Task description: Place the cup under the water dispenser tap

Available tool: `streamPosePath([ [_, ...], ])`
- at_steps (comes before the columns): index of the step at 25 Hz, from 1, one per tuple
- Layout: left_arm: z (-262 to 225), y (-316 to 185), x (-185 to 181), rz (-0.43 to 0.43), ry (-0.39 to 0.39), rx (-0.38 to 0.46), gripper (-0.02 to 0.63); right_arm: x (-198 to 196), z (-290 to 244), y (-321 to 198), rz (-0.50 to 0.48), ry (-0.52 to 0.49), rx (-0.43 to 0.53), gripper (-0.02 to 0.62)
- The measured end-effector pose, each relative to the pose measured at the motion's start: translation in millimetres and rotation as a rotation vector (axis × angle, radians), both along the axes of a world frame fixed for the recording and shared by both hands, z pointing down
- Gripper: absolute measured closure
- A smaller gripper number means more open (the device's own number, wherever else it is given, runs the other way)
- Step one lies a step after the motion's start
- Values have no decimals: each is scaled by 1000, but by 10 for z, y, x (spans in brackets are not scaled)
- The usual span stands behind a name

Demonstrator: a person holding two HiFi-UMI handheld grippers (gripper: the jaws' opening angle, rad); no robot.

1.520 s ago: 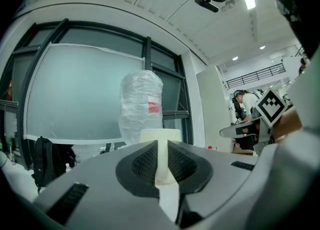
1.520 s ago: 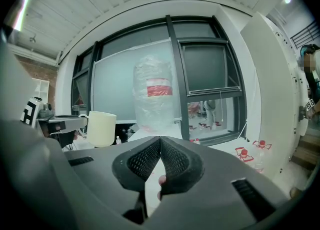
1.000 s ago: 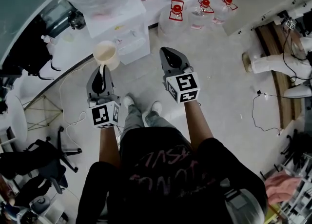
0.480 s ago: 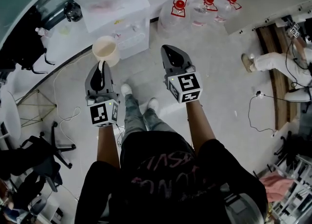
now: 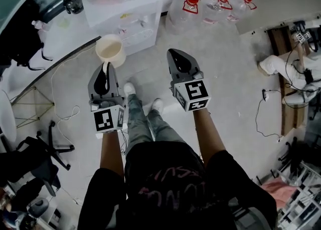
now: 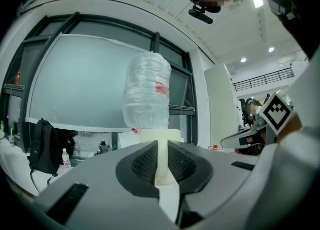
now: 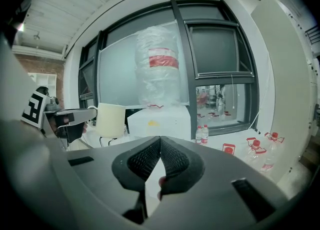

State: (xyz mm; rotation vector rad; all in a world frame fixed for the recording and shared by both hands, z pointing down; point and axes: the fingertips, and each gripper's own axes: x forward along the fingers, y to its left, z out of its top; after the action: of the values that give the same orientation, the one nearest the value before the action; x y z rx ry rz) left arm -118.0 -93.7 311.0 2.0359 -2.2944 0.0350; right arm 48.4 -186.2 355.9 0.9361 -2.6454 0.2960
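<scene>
A cream cup [image 5: 110, 51] hangs upright with my left gripper [image 5: 104, 66] shut on its handle [image 6: 162, 161]. It hovers in front of the white water dispenser [image 5: 125, 4], just short of the taps [image 5: 134, 23]. In the left gripper view the cup's rim [image 6: 160, 135] shows above the jaws, with the dispenser's clear bottle [image 6: 146, 93] straight behind it. My right gripper [image 5: 173, 53] is shut on nothing, level with the left one and to its right. In the right gripper view the cup [image 7: 111, 120] sits to the left of the dispenser [image 7: 162, 121].
Clear water jugs with red caps [image 5: 191, 2] stand on the floor to the right of the dispenser. A cable [image 5: 65, 119] trails across the floor on the left, near an office chair [image 5: 47, 149]. Another person's legs [image 5: 283, 63] are at the right.
Both grippers have sunk a little in front of the dispenser, the cup going down with the left one. The grip on the handle is unchanged.
</scene>
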Motion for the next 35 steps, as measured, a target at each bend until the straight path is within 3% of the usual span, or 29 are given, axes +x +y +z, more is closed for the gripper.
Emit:
streamPosePath([
  [16, 1031, -51, -138, 8, -34, -39, 561, -183, 1068, 37, -29, 25, -68, 581],
  [35, 2410, -408, -395, 23, -26, -27, 561, -388, 2349, -288, -14, 33, -55, 581],
])
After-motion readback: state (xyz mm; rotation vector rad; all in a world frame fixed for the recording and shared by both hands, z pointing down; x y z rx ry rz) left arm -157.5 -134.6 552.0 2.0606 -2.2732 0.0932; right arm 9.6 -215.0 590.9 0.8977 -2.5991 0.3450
